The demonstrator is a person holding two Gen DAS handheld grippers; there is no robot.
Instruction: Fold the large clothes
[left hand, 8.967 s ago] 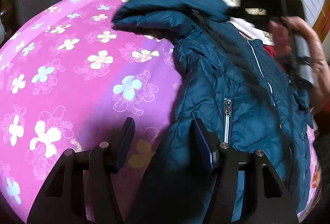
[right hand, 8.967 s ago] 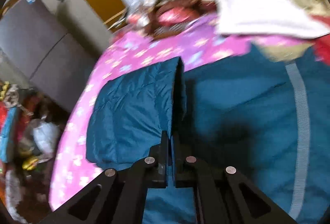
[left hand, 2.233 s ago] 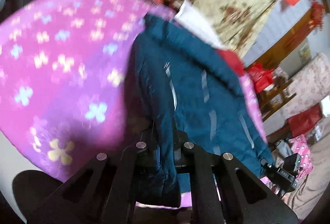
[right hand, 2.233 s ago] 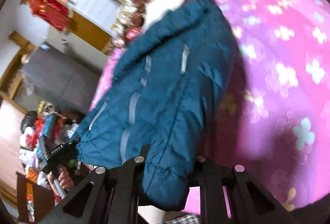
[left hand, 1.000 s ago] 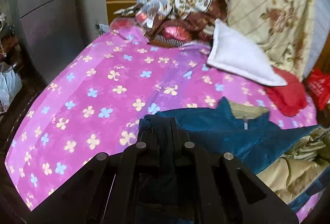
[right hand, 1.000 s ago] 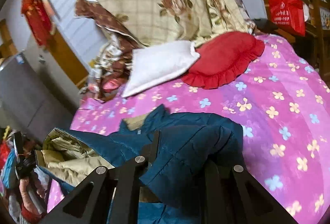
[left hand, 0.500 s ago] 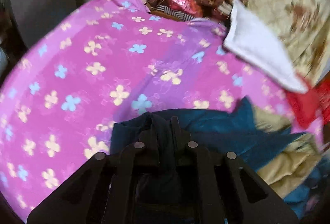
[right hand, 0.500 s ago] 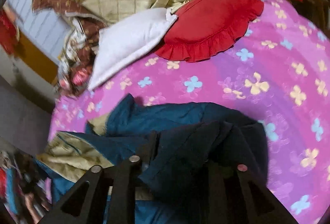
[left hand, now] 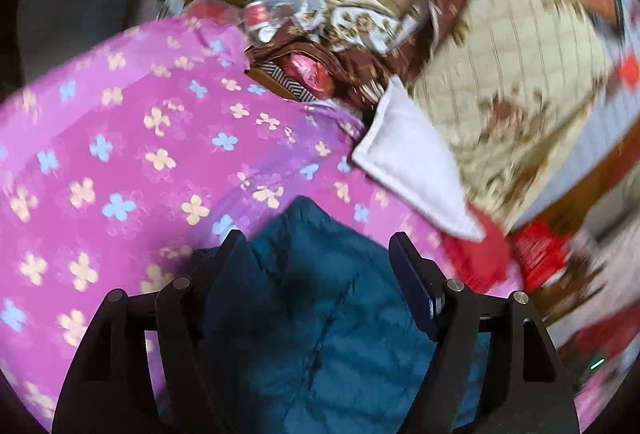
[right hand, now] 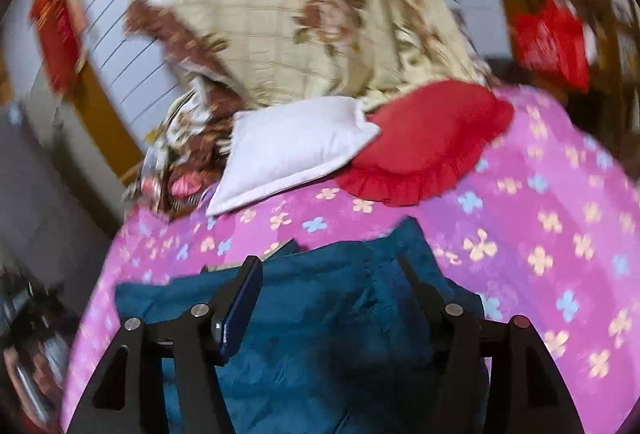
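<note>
I found the teal padded jacket [left hand: 320, 314] lying bunched at the near edge of the bed, on the pink flowered bedspread [left hand: 120, 154]. My left hand-held gripper [left hand: 316, 258] stood with its jaws spread wide, jacket fabric showing between them but nothing clamped. My right hand-held gripper [right hand: 330, 278] was likewise wide apart over the same jacket [right hand: 340, 334], gripping nothing. Farther off, a white pillow [right hand: 292, 146] rested at the head of the bed, touching a red frilled cushion [right hand: 428, 142] on its right. A cream floral quilt [right hand: 300, 6] was heaped behind both. Both views were blurred.
</note>
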